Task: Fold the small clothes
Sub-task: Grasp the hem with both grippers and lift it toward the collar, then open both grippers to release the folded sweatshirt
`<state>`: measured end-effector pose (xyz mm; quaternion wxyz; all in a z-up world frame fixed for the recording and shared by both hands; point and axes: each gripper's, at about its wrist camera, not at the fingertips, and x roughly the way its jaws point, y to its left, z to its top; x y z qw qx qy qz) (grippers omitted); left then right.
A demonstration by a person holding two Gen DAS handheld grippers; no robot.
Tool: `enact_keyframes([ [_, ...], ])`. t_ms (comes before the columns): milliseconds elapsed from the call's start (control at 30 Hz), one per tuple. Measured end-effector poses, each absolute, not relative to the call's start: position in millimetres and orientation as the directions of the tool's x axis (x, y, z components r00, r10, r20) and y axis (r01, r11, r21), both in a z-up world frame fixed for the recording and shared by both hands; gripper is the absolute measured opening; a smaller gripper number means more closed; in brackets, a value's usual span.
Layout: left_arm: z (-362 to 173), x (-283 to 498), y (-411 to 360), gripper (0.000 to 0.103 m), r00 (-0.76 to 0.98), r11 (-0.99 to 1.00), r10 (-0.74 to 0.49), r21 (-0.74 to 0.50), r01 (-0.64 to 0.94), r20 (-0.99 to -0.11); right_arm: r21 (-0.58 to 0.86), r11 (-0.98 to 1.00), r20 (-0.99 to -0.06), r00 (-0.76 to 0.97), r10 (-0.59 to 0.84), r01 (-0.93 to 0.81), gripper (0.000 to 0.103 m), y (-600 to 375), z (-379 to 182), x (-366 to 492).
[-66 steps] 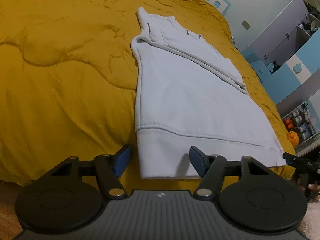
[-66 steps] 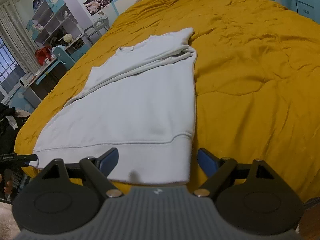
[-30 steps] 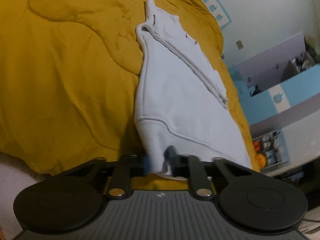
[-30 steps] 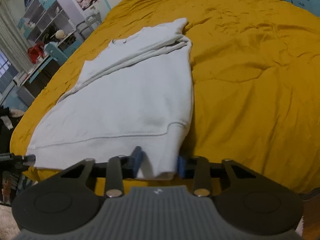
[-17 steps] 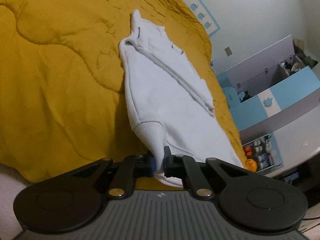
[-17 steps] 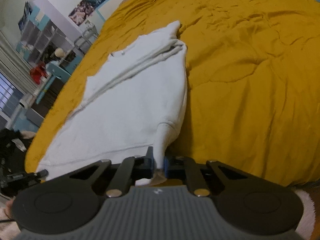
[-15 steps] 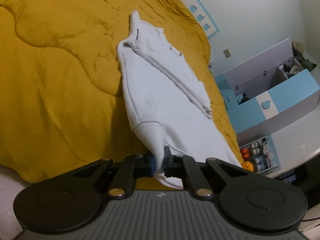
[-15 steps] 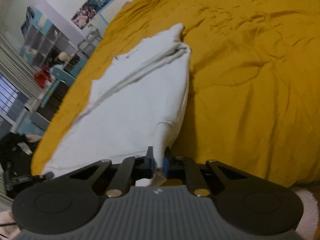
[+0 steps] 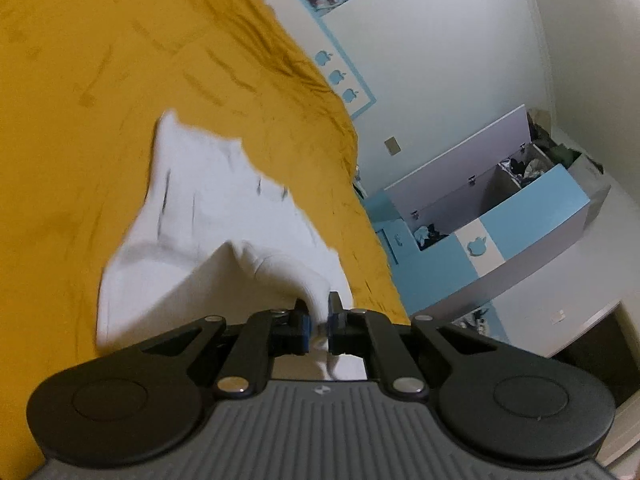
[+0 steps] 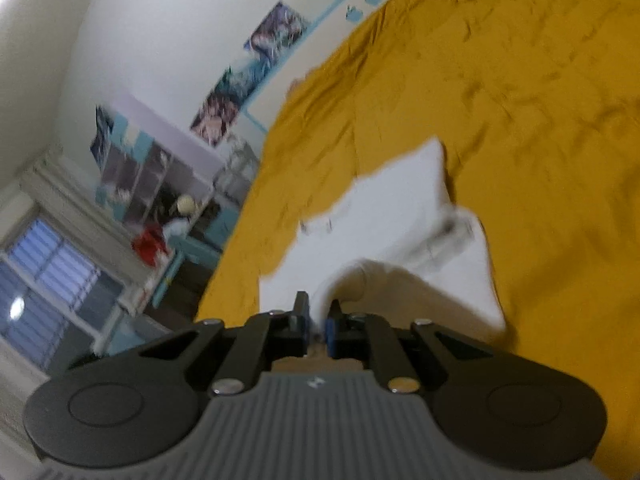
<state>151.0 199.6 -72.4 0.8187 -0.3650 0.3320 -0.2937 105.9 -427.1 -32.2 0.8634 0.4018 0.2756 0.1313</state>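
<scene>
My left gripper [image 9: 318, 322] and right gripper [image 10: 318, 326] each pinch a bottom corner of the white cotton sweatshirt [image 9: 192, 216], lifting its hem above the mustard-yellow quilted bedspread [image 9: 80, 80] so I can fold it toward the collar.

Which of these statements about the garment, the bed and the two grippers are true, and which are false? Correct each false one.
1. The left gripper is shut on the hem of the white sweatshirt. True.
2. The right gripper is open and holds nothing. False: it is shut on white fabric of the same sweatshirt.
3. The sweatshirt lies on a blue bedspread. False: the bedspread is mustard yellow.
4. The gripped hem end is raised off the bed and curls toward the collar end. True.
5. The sweatshirt is already a small, finished square. False: its collar end lies spread on the bed while the hem end is held in the air.
</scene>
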Motion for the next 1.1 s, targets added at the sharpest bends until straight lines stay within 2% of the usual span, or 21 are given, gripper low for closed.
enact_keyframes([
  [200,-77,247,203,0.007,0.642,0.572,-0.695,-0.790,0.220,-0.324,0.762,0.646,-0.367,0.849,0.379,0.041,0.003,-447,-29,214],
  [400,-116,329,185,0.007,0.661,0.626,-0.649,-0.758,0.184,-0.376,0.738,0.657,-0.459,0.826,0.325,0.152,0.002,-449,-76,307],
  [467,-128,347,179,0.007,0.653,0.647,-0.640,-0.742,0.173,-0.405,0.718,0.674,-0.491,0.813,0.313,0.174,0.002,-446,-92,331],
  [567,-153,369,180,0.011,0.628,0.696,-0.593,-0.713,0.085,-0.504,0.685,0.688,-0.554,0.784,0.278,0.240,0.003,-444,-119,361],
  [633,-166,379,184,0.016,0.610,0.700,-0.573,-0.714,0.017,-0.547,0.694,0.659,-0.570,0.780,0.258,0.290,0.009,-450,-135,373],
  [767,-156,373,201,0.020,0.643,0.699,-0.557,-0.715,0.022,-0.525,0.706,0.644,-0.556,0.794,0.246,0.295,0.011,-453,-142,371],
  [800,-151,370,204,0.020,0.652,0.710,-0.544,-0.704,0.022,-0.528,0.692,0.664,-0.550,0.802,0.232,0.282,0.014,-451,-137,367],
  [867,-139,360,209,0.020,0.663,0.745,-0.518,-0.666,0.039,-0.540,0.651,0.709,-0.527,0.834,0.164,0.272,0.033,-447,-123,352],
  [900,-133,357,209,0.020,0.664,0.763,-0.505,-0.645,0.044,-0.552,0.637,0.723,-0.503,0.855,0.127,0.267,0.048,-447,-117,345],
  [967,-125,346,206,0.020,0.657,0.771,-0.515,-0.633,0.073,-0.551,0.643,0.728,-0.453,0.884,0.113,0.236,0.049,-451,-103,335],
  [1100,-125,342,193,0.023,0.611,0.692,-0.629,-0.705,0.156,-0.481,0.649,0.756,-0.420,0.869,0.261,0.087,0.051,-432,-89,328],
])
